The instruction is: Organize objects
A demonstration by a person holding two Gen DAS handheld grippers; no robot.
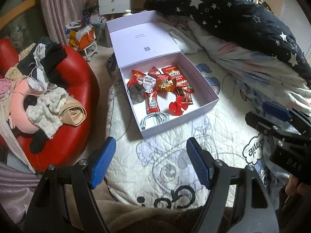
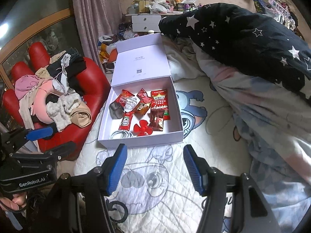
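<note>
A pale lilac box [image 1: 175, 125] [image 2: 140, 142] stands on the bed with its lid tipped back. Inside lie several red snack packets [image 1: 175, 75] [image 2: 160, 101], a red fan propeller [image 1: 177, 106] [image 2: 142, 129], a coiled white cable [image 1: 153, 120] [image 2: 121, 135], a dark grey case [image 1: 136, 94] [image 2: 115, 109] and a clear plastic piece [image 1: 148, 83] [image 2: 130, 103]. My left gripper [image 1: 150, 162] hovers just short of the box's front wall, open and holding nothing. My right gripper [image 2: 155, 169] is beside it on the right, also open and holding nothing.
A white quilted bedspread [image 1: 175, 165] with cartoon prints lies under the box. A dark star-patterned duvet [image 1: 233, 19] [image 2: 243, 35] is heaped at the right. Left of the bed, a red chair [image 1: 73, 97] [image 2: 93, 81] carries piled clothes. A cluttered desk [image 1: 113, 3] stands behind.
</note>
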